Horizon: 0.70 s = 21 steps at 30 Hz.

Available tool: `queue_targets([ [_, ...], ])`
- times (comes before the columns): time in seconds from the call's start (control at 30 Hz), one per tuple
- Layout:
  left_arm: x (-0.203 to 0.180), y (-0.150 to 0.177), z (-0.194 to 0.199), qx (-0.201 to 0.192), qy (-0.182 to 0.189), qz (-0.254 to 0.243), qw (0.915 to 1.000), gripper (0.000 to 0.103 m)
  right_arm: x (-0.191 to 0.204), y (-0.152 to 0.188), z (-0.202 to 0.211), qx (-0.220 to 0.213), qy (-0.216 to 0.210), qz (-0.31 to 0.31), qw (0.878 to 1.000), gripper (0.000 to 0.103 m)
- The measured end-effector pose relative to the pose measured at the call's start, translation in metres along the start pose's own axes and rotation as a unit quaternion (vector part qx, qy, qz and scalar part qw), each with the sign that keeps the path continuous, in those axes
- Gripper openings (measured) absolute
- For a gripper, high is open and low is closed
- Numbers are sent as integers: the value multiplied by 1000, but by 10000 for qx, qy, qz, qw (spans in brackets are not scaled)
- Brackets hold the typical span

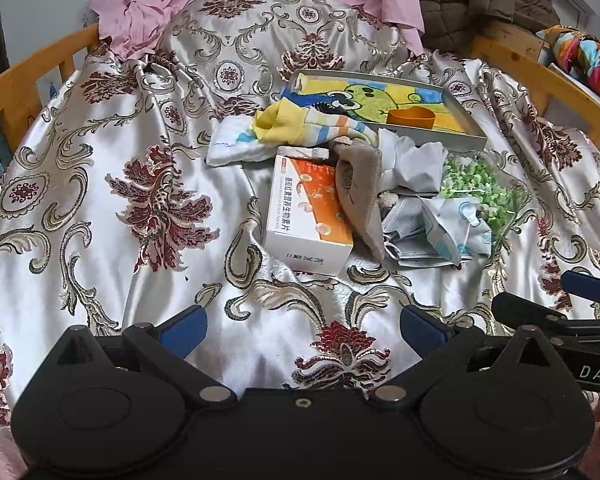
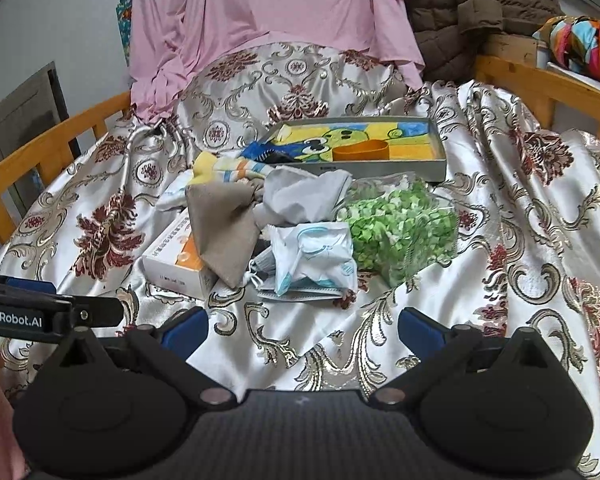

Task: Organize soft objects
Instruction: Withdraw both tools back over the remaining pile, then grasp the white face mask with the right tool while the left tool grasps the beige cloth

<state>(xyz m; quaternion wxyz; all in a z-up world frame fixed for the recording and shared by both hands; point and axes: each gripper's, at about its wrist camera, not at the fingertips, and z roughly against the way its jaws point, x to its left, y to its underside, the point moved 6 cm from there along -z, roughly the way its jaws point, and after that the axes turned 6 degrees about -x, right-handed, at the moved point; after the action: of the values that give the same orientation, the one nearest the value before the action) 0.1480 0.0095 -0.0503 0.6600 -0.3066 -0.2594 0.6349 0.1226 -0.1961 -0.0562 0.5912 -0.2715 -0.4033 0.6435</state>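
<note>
A heap of soft things lies mid-bed: a striped yellow sock [image 1: 300,126] [image 2: 228,170], a taupe cloth [image 1: 358,196] [image 2: 224,228], a crumpled white cloth [image 1: 410,164] [image 2: 304,196], wrapped face masks [image 1: 448,226] [image 2: 316,256] and a clear bag of green bits [image 1: 478,184] [image 2: 400,232]. An orange-and-white box [image 1: 306,216] [image 2: 178,262] lies at the heap's left. Behind it sits a shallow grey tray [image 1: 460,140] [image 2: 436,174] with a cartoon towel and an orange cup [image 1: 410,119] [image 2: 360,151]. My left gripper [image 1: 302,326] and right gripper [image 2: 302,326] hover open, short of the heap, holding nothing.
A patterned satin bedspread [image 1: 120,200] [image 2: 520,240] covers the bed. Wooden rails [image 1: 28,80] [image 2: 540,88] run along both sides. A pink sheet [image 2: 268,20] and a brown quilted jacket [image 2: 472,12] hang at the back. A colourful bundle [image 2: 584,44] sits at the far right.
</note>
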Motion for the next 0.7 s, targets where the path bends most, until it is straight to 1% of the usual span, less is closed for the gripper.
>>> queue_targets([
  [0.43,9,-12,-15,36,-110,199,9997,102,-3,-2,-26,211,-23,-80,9997,103],
  [0.53,10,-19,-19,-69,-118,156,9998,102,-4,-2,-33,274,-2,-54,9996,103],
  [0.7,2,-32,-24,-353,-92,-136,9992,102,-10,-5,-43,267,87,-95,9996,103],
])
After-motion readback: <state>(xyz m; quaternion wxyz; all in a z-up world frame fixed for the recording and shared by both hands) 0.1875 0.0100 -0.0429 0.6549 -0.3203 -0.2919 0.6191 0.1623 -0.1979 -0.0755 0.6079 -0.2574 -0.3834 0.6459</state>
